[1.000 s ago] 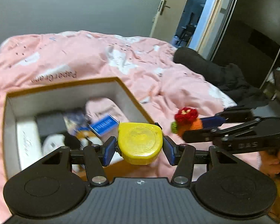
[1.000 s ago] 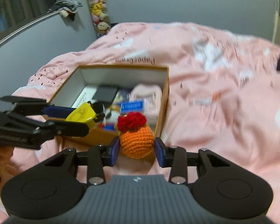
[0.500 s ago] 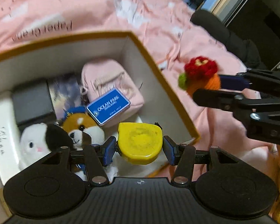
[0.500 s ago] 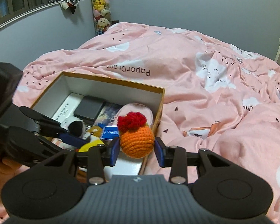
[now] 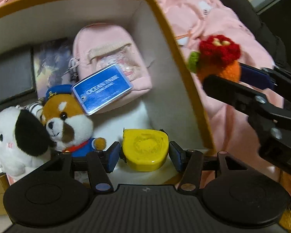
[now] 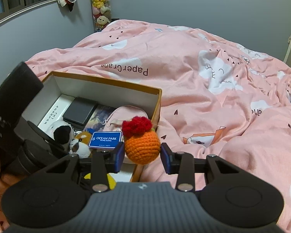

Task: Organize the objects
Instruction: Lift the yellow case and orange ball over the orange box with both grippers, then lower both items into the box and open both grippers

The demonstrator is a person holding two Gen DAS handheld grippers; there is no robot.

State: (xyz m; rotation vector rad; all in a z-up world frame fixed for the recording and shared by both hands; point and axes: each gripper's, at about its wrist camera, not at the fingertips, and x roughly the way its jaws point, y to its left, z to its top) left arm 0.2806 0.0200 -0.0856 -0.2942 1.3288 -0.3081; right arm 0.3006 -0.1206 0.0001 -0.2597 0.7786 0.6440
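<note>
Tape measure [image 5: 145, 151] clamped in left claw [image 5: 144, 154], tilted steeply into box [image 5: 164, 29].

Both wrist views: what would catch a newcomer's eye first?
An orange crocheted ball with a red top, held in the right gripper just outside the cardboard box. The left gripper holds a yellow tape measure inside the box, beside two plush toys.

Box [image 5: 165, 25] left side crowded by plush dogs [image 5: 66, 116] — bare floor by its right wall.
</note>
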